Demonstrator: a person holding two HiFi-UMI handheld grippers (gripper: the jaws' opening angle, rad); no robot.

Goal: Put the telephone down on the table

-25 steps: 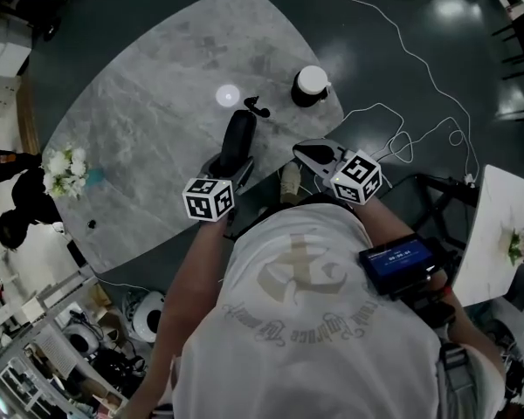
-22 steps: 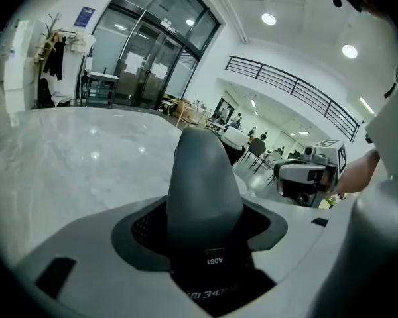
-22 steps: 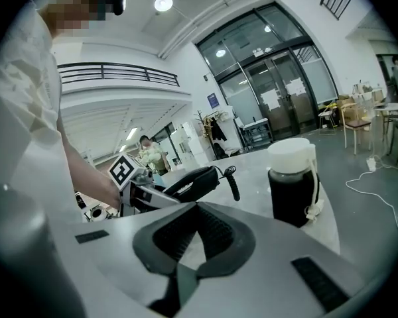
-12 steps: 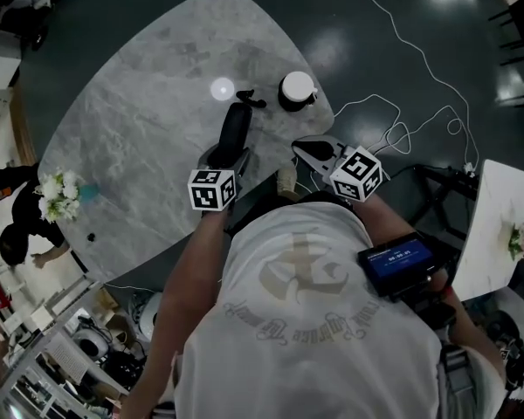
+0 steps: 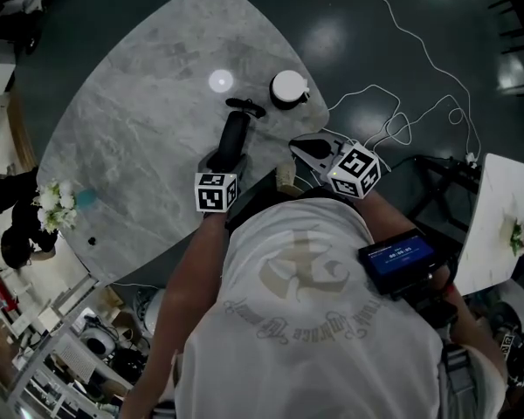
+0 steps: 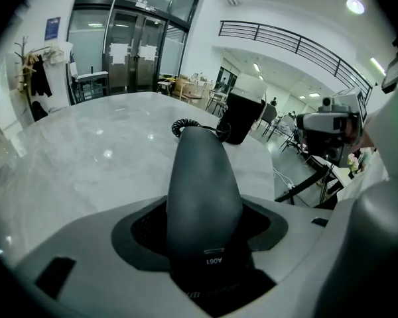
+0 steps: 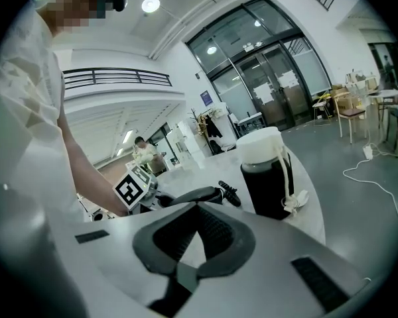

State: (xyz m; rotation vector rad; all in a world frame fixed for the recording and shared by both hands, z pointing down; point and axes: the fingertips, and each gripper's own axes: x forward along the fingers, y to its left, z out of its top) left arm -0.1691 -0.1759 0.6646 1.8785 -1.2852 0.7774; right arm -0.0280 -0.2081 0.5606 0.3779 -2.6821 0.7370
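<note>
The telephone is a black handset (image 5: 234, 133) with a coiled cord stub (image 5: 244, 106) at its far end. My left gripper (image 5: 223, 160) is shut on its near end, and the handset (image 6: 202, 177) points away over the grey marble table (image 5: 140, 103). From the right gripper view the handset (image 7: 192, 195) lies low and about level; I cannot tell whether it touches the table. My right gripper (image 5: 313, 149) is beside it at the table's near edge, shut with nothing held (image 7: 199, 234).
A dark bottle with a white lid (image 5: 289, 88) stands just past the handset's far end, right of it (image 6: 242, 114) (image 7: 268, 171). White flowers (image 5: 54, 208) sit at the table's left edge. White cables (image 5: 393, 120) trail over the floor on the right.
My left gripper keeps its hold on the handset. The handset's far end has come a little nearer the bottle. The right gripper has barely moved.
</note>
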